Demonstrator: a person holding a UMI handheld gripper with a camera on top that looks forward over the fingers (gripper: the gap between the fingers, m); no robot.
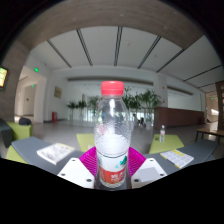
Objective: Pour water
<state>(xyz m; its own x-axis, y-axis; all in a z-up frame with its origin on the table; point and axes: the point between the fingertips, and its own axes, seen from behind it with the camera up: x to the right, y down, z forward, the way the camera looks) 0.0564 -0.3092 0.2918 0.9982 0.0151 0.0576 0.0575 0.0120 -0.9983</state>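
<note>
A clear plastic water bottle with a red cap and a red-and-white label stands upright between my fingers, filling the middle of the gripper view. My gripper is shut on the bottle's lower body, with the magenta pads pressed against both sides of the label. The white finger bodies spread out to either side below. The bottle's base is hidden behind the gripper. No cup or other vessel shows.
Beyond the fingers lies a grey table with a white booklet at the left, another at the right, and yellow-green sheets. A small bottle stands farther back. Potted plants line a large hall.
</note>
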